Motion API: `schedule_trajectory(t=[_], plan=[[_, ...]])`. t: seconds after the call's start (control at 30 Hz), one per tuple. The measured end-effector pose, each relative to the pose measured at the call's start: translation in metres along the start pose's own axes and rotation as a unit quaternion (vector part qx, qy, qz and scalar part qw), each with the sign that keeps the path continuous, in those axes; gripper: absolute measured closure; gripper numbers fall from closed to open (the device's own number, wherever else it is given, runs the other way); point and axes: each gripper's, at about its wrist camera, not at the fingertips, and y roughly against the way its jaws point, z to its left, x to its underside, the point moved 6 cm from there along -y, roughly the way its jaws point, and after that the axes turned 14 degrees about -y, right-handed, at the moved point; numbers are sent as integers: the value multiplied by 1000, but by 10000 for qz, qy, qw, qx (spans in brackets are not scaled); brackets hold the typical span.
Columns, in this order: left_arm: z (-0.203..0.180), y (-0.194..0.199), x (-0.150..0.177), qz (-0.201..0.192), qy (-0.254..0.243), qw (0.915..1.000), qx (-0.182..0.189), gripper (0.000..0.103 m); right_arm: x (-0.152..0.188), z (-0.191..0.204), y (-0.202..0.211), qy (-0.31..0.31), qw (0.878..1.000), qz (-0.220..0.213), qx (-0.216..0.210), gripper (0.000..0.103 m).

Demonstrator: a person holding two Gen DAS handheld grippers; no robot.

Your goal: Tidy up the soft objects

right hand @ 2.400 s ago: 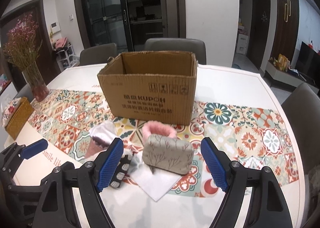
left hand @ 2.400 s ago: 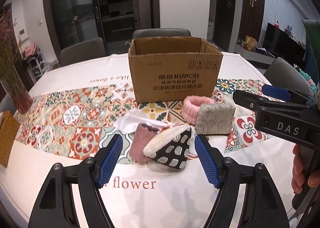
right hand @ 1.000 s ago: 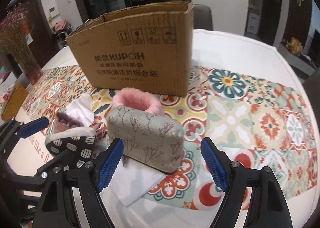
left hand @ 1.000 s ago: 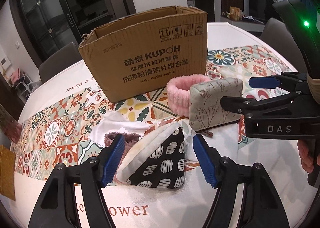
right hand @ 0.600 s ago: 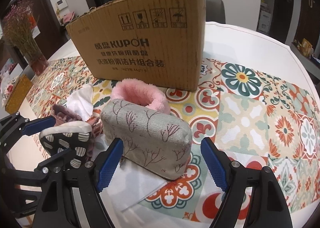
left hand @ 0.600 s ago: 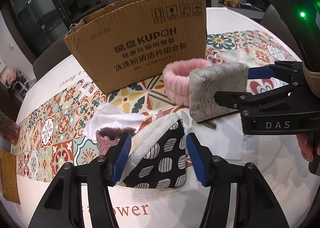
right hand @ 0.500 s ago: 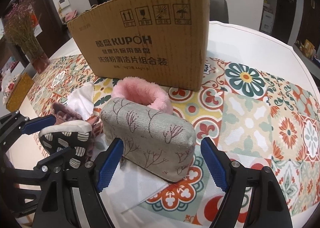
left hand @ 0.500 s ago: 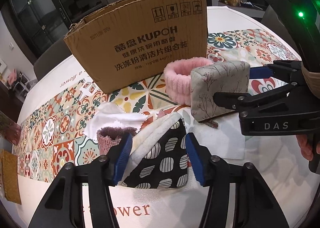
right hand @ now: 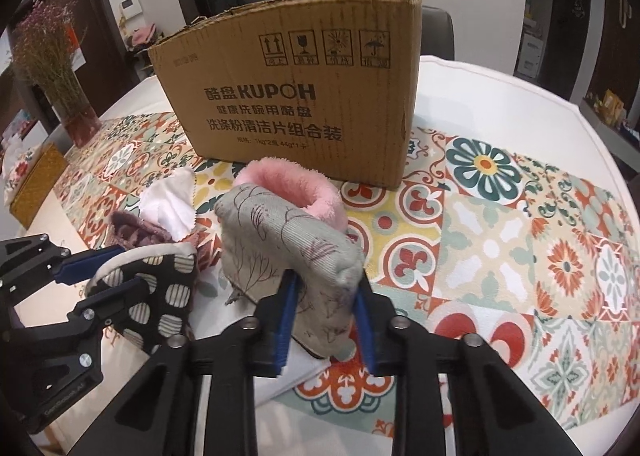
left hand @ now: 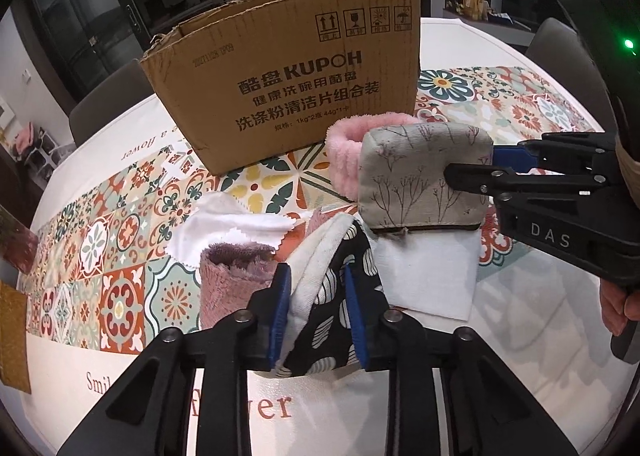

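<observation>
My left gripper [left hand: 318, 316] is shut on a black pouch with pale ovals and a cream lining [left hand: 334, 296]; it also shows in the right wrist view [right hand: 160, 292]. My right gripper [right hand: 324, 320] is shut on a grey fabric pouch with a branch print [right hand: 292, 252], which is lifted a little off the table [left hand: 420, 179]. A pink fluffy headband [right hand: 296, 185] lies behind it. A mauve plush piece [left hand: 228, 276] and a white cloth [left hand: 236, 223] lie left of the black pouch. An open cardboard box [left hand: 296, 83] stands behind them all.
A white sheet [left hand: 428, 276] lies under the grey pouch. The round table has a tiled runner [right hand: 520, 223]. A vase of dried flowers [right hand: 60, 67] and a woven yellow box [right hand: 36, 183] stand at the left. Chairs surround the table.
Both grippers moved in and closed: the left one onto the black patterned pouch, the right one onto the grey pouch, which now sits slightly raised.
</observation>
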Motion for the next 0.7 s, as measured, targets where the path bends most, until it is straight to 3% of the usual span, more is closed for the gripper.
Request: schedule_trajectory(t=[0.23,0.7], plan=[[2,10,2,-131,317,9992,195,88,2,1,20,-215,9997,-103,107,87],[17,49,-2,-769,873,9921,468,89,-4,18,63,-374,9978,-515,169,90]])
